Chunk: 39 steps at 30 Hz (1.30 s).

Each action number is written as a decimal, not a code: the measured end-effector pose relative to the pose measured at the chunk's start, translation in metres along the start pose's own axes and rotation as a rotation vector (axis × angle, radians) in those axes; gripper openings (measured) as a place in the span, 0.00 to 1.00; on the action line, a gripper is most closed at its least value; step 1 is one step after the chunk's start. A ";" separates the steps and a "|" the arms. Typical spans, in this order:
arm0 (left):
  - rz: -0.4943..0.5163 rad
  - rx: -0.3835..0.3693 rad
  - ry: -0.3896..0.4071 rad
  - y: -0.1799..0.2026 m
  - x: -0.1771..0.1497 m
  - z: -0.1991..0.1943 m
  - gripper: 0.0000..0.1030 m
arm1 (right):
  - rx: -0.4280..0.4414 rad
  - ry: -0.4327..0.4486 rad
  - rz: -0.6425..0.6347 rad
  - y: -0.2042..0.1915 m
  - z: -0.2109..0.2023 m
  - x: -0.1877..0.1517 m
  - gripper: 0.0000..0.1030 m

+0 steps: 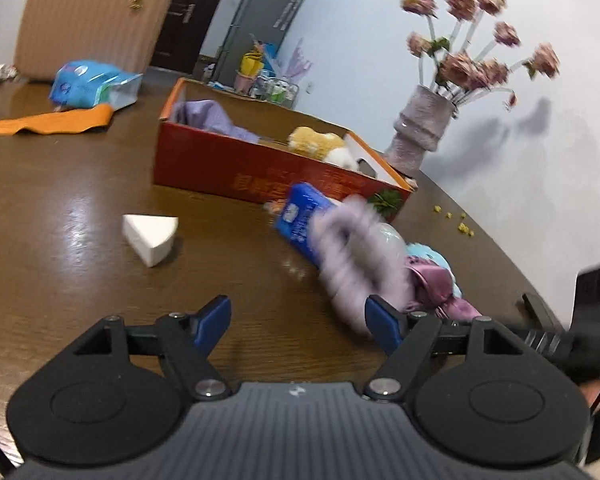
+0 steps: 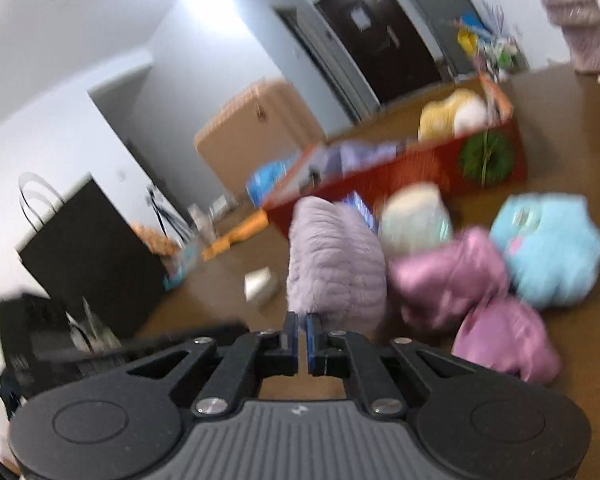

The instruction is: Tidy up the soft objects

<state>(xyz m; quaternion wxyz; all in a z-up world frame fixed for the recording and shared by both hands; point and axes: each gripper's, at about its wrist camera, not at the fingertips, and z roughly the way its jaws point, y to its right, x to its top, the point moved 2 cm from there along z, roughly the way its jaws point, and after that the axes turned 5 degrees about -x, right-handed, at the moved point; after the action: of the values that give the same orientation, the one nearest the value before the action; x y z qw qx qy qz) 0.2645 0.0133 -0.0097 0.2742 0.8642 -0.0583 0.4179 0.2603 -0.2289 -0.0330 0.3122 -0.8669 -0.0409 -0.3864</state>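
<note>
Left tongs (image 1: 298,326) gape over bare desk (image 1: 80,200). Right tongs (image 2: 302,334) pinch the blurred, fluffy lilac scrunchie (image 2: 336,264), near the red box (image 2: 420,168).

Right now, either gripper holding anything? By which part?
Right gripper pinches the fluffy lilac item by its near lower edge. Left gripper is open, empty.

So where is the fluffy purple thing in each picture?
Left wrist view: the fluffy purple thing is blurred, right of centre, just ahead of the open left gripper.
Right wrist view: it hangs in the middle, pinched at its bottom edge by the right gripper.
Shared landmark: the red box sits behind it in both views.
</note>
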 end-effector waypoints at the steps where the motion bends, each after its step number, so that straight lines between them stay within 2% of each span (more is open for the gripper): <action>1: -0.009 0.002 0.009 -0.005 0.000 -0.004 0.76 | -0.017 -0.013 -0.017 -0.006 0.003 -0.005 0.04; 5: -0.024 -0.003 0.029 -0.017 0.001 -0.011 0.80 | -0.059 -0.032 -0.098 -0.025 0.009 -0.015 0.10; 7: -0.027 0.002 0.023 -0.021 0.000 -0.010 0.80 | -0.087 -0.030 -0.108 -0.031 0.010 -0.018 0.19; 9: -0.024 -0.006 0.030 -0.024 0.003 -0.010 0.80 | -0.107 -0.011 -0.112 -0.036 0.006 -0.019 0.36; 11: -0.024 -0.007 0.040 -0.025 0.006 -0.010 0.80 | -0.121 0.016 -0.102 -0.038 -0.005 -0.019 0.42; 15: 0.001 -0.040 0.044 -0.021 0.015 -0.003 0.80 | -0.143 0.050 -0.087 -0.037 -0.016 -0.015 0.46; 21: 0.067 -0.029 0.027 -0.016 0.046 0.039 0.80 | -0.129 0.048 -0.076 -0.038 0.005 -0.014 0.46; 22: 0.079 -0.017 0.008 -0.016 0.049 0.051 0.77 | -0.130 0.049 -0.088 -0.040 0.010 -0.013 0.46; 24: 0.098 0.016 -0.045 -0.019 0.051 0.072 0.55 | -0.136 0.043 -0.110 -0.043 0.023 -0.011 0.46; 25: 0.107 0.010 -0.080 -0.021 0.049 0.080 0.35 | -0.142 0.036 -0.107 -0.043 0.031 -0.011 0.46; 26: 0.101 -0.002 -0.118 -0.024 0.045 0.084 0.29 | -0.154 0.024 -0.090 -0.040 0.038 -0.010 0.45; 31: 0.022 0.031 -0.118 -0.023 0.021 0.048 0.29 | -0.186 0.063 0.062 -0.012 0.037 -0.004 0.45; 33: -0.019 -0.002 -0.101 -0.020 0.013 0.029 0.37 | -0.201 0.073 0.072 -0.006 0.033 -0.001 0.45; 34: -0.033 0.001 -0.087 -0.020 0.011 0.024 0.45 | -0.195 0.073 0.071 -0.005 0.032 0.000 0.45; 35: -0.033 0.007 -0.078 -0.019 0.010 0.021 0.47 | -0.180 0.071 0.075 -0.004 0.032 0.001 0.45; 39: -0.043 0.038 -0.089 -0.025 0.012 0.032 0.48 | -0.150 0.055 0.091 -0.001 0.044 0.008 0.45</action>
<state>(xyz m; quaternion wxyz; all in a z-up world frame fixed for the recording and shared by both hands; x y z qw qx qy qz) 0.3021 0.0192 -0.0275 0.2640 0.8880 -0.0438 0.3739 0.2940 -0.2044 -0.0495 0.2647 -0.8779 0.0361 -0.3973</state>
